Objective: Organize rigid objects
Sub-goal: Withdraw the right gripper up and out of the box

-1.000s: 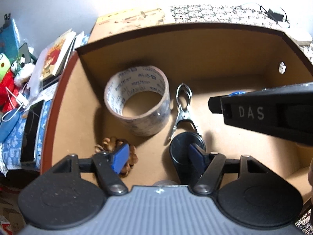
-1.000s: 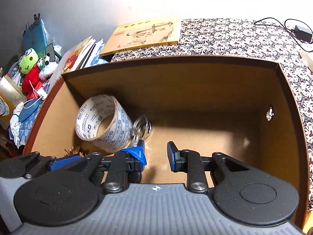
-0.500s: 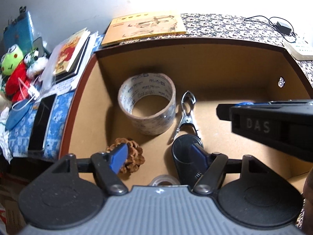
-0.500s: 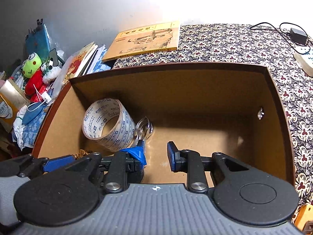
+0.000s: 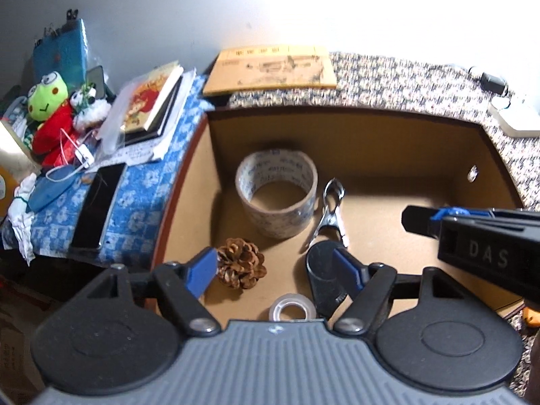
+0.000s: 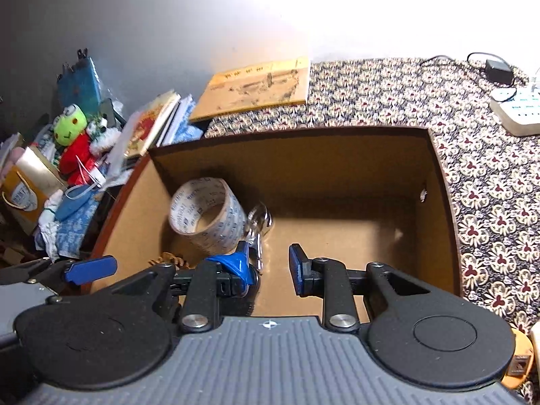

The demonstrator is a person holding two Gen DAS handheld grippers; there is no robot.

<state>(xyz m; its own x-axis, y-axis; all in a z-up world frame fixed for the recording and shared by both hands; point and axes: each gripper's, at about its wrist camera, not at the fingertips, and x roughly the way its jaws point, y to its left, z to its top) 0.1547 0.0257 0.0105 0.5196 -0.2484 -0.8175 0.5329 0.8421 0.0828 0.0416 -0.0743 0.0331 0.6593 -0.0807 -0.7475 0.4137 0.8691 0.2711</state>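
Both grippers hung above the open brown box [image 5: 371, 125] with nothing between their fingers. The left gripper [image 5: 275, 266] stood wide apart over the near left part of the box floor; the right gripper [image 6: 270, 263] was also parted, though less widely, over the near middle.

Five things already lay inside, all in the left half. The big tape roll [image 5: 276, 195] stood toward the far left corner, with the metal clip [image 5: 329, 212] just beside it on the right. Nearer lay the pine cone [image 5: 241, 266], the black cup [image 5: 322, 276] and, nearest of all, the small clear tape roll [image 5: 292, 310]. The right half of the floor was bare.

Judging from that, the step in hand looked like clearing the box to fetch another item, or choosing one of these to shift. To do it well, each gripper should rise straight up past the box walls before swinging sideways, since the rim sat close on the near side. The left fingers flanked the pine cone and the cup closely, so any sideways drift while low could knock them. The big roll stood on its flat end and seemed stable, but the cup looked easy to tip or roll. Anything new would sit best on the bare right side.
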